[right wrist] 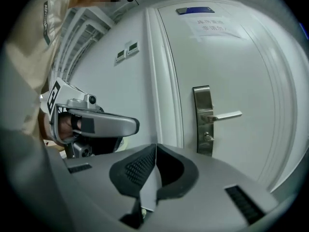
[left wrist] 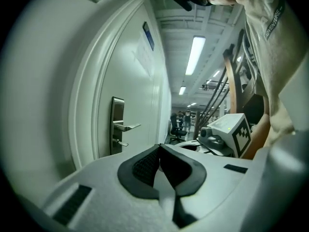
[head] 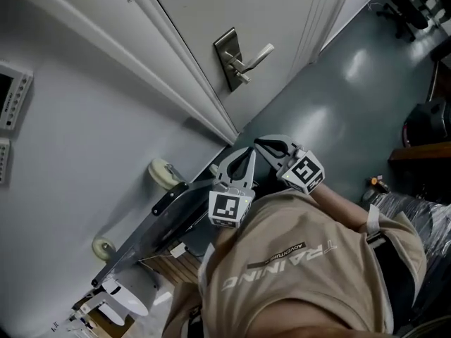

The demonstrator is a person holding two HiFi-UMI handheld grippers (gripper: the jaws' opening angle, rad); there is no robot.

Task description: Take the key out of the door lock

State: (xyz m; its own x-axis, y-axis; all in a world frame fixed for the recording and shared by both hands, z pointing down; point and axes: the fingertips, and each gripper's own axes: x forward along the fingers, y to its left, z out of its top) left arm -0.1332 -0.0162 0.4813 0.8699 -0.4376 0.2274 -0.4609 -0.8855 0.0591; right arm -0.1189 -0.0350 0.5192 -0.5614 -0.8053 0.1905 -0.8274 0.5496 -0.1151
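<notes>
A: Report the largest item first.

B: A white panelled door (head: 211,5), closed in its white frame. The head view sees it from above, next to a glossy grey-green floor (head: 352,83). The right gripper view alone shows a blue sign and a paper notice near its top.

A: The operator?

B: A person in a beige printed T-shirt (head: 303,259) stands well back from the door, with both tools held close to the chest.

A: Claw condition?

B: The left gripper (head: 246,157), in white plastic with black pads, has its jaws pressed together with nothing between them. The left gripper view confirms this. The right gripper (head: 264,145) is the same: pads meeting, nothing held. The two tips sit just beside each other.

A: Lock hardware?

B: A tall brushed-steel lock plate (right wrist: 203,120) carries a straight silver lever handle (right wrist: 227,115), which lies horizontal.

A: And the key?

B: The small metal key (right wrist: 208,138) projects from the plate just below the lever, well apart from both grippers. The right gripper view shows it most clearly. In the head view it is only a small stub.
</notes>
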